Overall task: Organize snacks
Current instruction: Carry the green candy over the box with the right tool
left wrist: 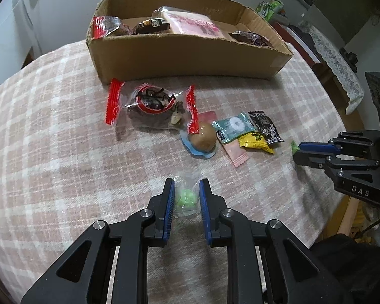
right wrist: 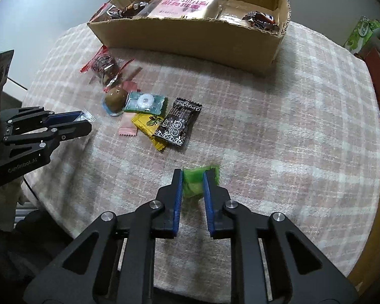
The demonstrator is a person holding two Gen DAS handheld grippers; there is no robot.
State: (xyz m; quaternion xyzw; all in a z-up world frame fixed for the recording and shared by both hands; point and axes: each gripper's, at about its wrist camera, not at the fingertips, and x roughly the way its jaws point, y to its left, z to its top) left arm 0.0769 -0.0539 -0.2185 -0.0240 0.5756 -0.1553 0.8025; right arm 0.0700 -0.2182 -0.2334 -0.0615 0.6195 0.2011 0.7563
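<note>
Both grips look set: left gripper (left wrist: 187, 197) pinches the clear-wrapped candy (left wrist: 187, 198), right gripper (right wrist: 193, 187) the green sweet (right wrist: 193, 186); lift straight, then carry over the box (left wrist: 190, 58) wall from the table's (left wrist: 50, 139) near edge.

Green packet (right wrist: 364, 35) cut off at right

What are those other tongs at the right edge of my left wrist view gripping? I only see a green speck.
Observer: The right tongs are shut on a green-wrapped candy, with a pad pressing on each side.
Visitor: Anything in the box I'm missing?
Observer: Yes. A clear packet lies beside the pink pack in the cardboard box.
</note>
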